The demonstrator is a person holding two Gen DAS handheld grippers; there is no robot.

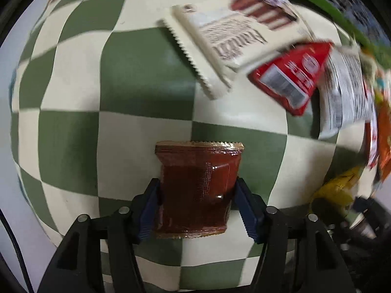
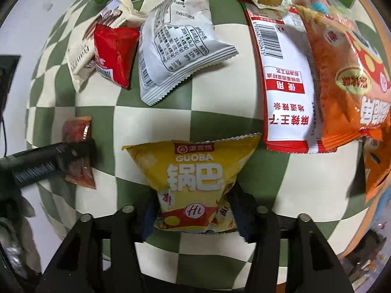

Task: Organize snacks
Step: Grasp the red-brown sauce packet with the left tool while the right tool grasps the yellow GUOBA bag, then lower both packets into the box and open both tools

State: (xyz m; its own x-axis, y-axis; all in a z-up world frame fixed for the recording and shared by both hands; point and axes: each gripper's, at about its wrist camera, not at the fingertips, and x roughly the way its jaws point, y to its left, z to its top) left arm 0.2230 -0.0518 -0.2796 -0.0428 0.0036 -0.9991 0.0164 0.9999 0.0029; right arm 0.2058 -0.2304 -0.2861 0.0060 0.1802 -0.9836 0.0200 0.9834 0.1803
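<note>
left tool (image 1: 196,202): pinching the brown sachet (image 1: 198,185) across its short sides, long axis running straight away from it, right over the checkered tabletop (image 1: 136,83) | right tool (image 2: 193,216): squeezing the yellow Guoba bag (image 2: 195,171) at its narrow bottom | pile of snacks sits just beyond, closer to the right one imo

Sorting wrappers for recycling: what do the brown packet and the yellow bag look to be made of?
Brown packet: glossy clear plastic film, probably; glints show, dark contents visible through it, crimped gold-edged seal. Yellow bag: opaque printed plastic film, semi-gloss, with a serrated seal; any foil lining can't be seen.
</note>
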